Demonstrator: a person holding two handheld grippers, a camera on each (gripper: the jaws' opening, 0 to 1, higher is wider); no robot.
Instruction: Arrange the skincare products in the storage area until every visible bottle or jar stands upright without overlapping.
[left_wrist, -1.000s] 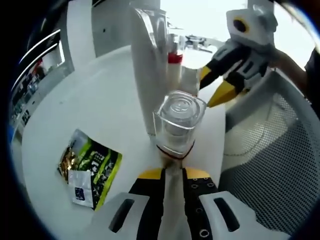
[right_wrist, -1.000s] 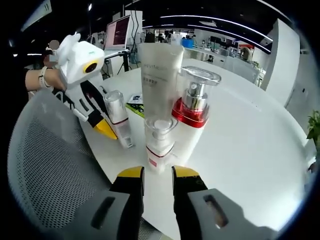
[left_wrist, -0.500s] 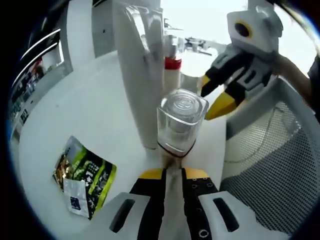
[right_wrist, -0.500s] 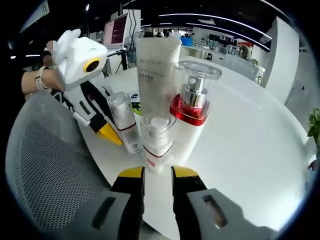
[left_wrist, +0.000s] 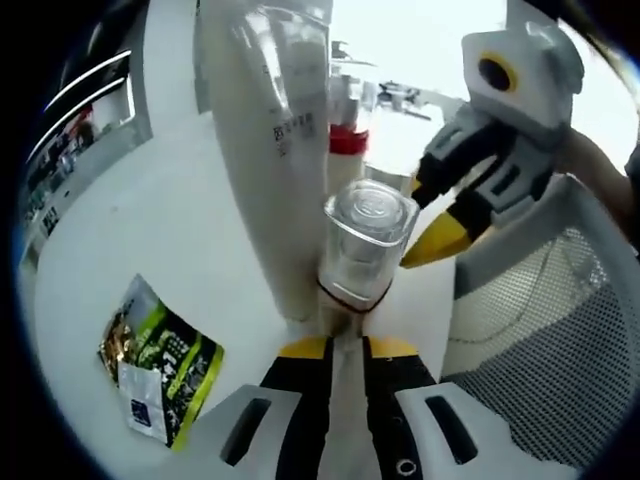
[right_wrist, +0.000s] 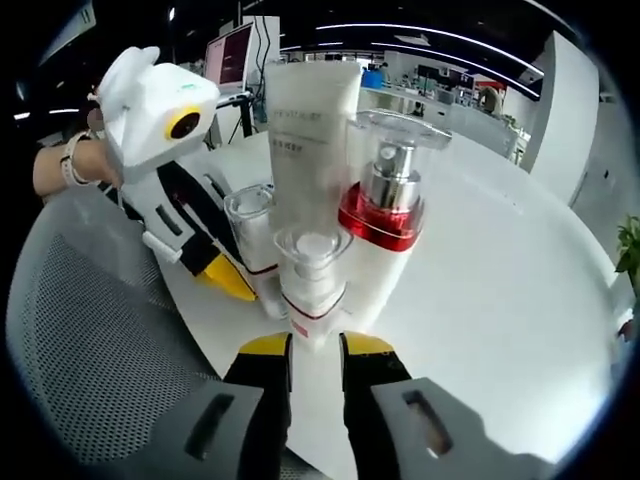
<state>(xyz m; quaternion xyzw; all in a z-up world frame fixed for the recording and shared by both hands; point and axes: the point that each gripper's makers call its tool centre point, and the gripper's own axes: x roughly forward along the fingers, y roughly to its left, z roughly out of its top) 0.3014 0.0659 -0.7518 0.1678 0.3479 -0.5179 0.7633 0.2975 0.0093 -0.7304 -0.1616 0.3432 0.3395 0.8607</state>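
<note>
Open-plan office or lab: white round table (right_wrist: 500, 290), lit monitor (right_wrist: 228, 62), distant desks, ceiling strip lights (right_wrist: 420, 40).

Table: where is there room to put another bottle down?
The table is bare right of the pump bottle, and between the sachet and the tube. It is crowded around the bottles, by the mesh basket.

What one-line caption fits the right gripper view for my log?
Right gripper fingers grip a small clear-capped bottle beside a white tube and red-collared pump bottle on the white table.
</note>
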